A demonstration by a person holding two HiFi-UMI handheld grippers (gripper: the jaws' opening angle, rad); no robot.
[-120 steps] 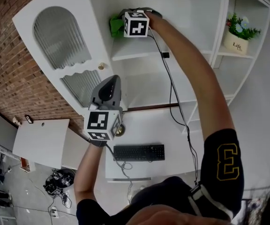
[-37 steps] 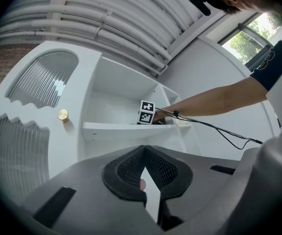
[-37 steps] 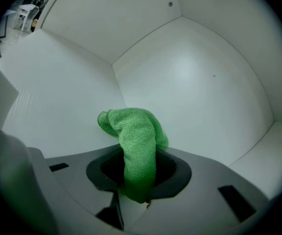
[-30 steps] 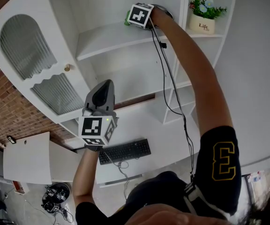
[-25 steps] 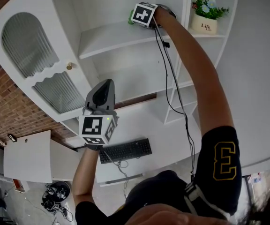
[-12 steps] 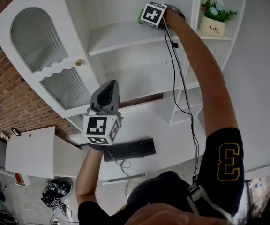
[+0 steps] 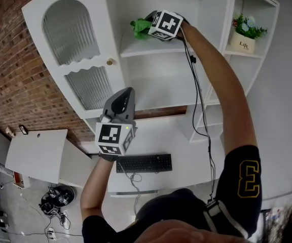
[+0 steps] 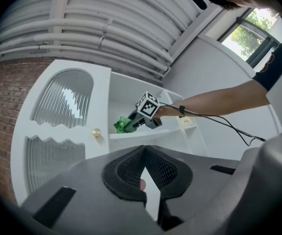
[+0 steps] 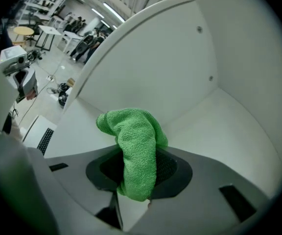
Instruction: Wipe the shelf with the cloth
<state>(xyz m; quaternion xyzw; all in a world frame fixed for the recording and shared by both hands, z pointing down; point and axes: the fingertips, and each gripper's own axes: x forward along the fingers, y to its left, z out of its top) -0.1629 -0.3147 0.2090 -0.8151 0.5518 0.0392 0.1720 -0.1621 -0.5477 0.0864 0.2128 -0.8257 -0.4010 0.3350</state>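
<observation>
Right gripper view: green cloth (image 9: pixel 133 131) pinched in right hand-held gripper (image 9: pixel 137 168), its tail hidden there; left hand-held gripper (image 8: pixel 144 154) closed.

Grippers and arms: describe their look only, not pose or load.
Both the left gripper and right gripper are grey tapered shells with black textured pads, each carrying a white cube with black square markers. Thin black cables trail from them. The person wears a black short sleeve bearing a yellow 3.

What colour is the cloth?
Green. The cloth shows best in the right gripper view.
</observation>
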